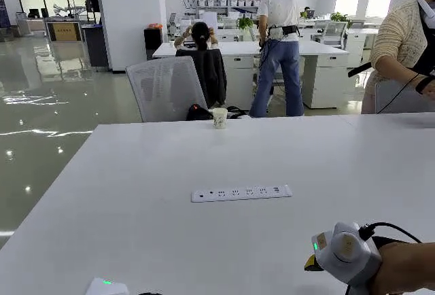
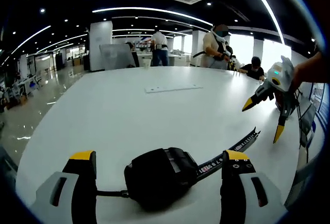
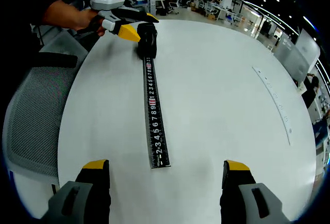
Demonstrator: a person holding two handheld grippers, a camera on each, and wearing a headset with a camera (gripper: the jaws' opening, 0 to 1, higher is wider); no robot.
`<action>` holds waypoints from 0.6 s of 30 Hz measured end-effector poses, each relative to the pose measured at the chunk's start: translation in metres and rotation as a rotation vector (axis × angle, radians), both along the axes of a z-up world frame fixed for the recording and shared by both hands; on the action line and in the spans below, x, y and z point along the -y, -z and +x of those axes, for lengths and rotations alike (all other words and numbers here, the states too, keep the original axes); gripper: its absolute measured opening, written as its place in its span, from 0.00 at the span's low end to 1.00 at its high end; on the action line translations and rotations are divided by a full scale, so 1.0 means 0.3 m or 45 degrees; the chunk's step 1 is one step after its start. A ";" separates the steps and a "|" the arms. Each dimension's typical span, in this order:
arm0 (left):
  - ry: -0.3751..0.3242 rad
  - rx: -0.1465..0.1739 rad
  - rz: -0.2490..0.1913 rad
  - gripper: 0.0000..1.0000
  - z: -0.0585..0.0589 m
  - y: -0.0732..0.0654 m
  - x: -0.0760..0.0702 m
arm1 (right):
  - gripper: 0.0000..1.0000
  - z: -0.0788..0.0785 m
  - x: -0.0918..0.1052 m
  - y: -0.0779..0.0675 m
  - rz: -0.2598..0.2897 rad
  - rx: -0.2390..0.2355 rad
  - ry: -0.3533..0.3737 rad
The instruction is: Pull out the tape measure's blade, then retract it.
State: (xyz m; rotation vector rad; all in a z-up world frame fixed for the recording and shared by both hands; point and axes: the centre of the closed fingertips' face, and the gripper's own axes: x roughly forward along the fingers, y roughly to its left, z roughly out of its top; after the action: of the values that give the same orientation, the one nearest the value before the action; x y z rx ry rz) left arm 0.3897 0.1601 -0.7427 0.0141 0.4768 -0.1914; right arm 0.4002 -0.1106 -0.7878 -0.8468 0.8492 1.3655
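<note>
Left gripper view: left gripper (image 2: 160, 156) spread wide, jaws flanking the black tape measure (image 2: 162, 175), which sits on the white bench (image 2: 129, 110) between them with a gap on each side. A thin strap runs from its body toward the left jaw. Blade (image 2: 238, 146) is out, running from the body past the right jaw and lying flat on the bench. Right gripper (image 2: 263, 121) is held in a hand just beyond the blade's free end, jaws apart, yellow tips above the bench, nothing between them. Strip (image 2: 172, 88) lies farther off, mid-bench. Right gripper view: jaws spread; blade's free end lies on the bench between the two tips, touching neither. The blade runs straight away to the tape measure, which sits between the left gripper's yellow tips at the far edge. Head view: right gripper at bottom right in a hand, jaw state cannot be told here. Strip at centre, well apart from it; cup (image 1: 219, 117) at the far edge.
</note>
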 end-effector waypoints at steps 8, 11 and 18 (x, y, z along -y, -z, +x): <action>-0.037 -0.001 -0.001 0.99 0.002 0.026 0.002 | 0.68 -0.012 0.001 0.030 -0.027 -0.017 -0.065; -0.062 0.012 -0.046 0.99 0.004 0.023 0.006 | 0.61 -0.012 -0.006 0.035 -0.023 -0.023 -0.075; -0.055 -0.001 -0.022 0.99 -0.002 0.039 0.016 | 0.43 -0.025 -0.012 0.040 -0.021 -0.078 -0.073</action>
State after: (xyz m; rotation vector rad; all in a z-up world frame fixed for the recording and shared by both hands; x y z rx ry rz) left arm 0.3890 0.1554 -0.7544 -0.0134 0.4756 -0.1530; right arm 0.3926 -0.1069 -0.7998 -0.8516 0.8906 1.4423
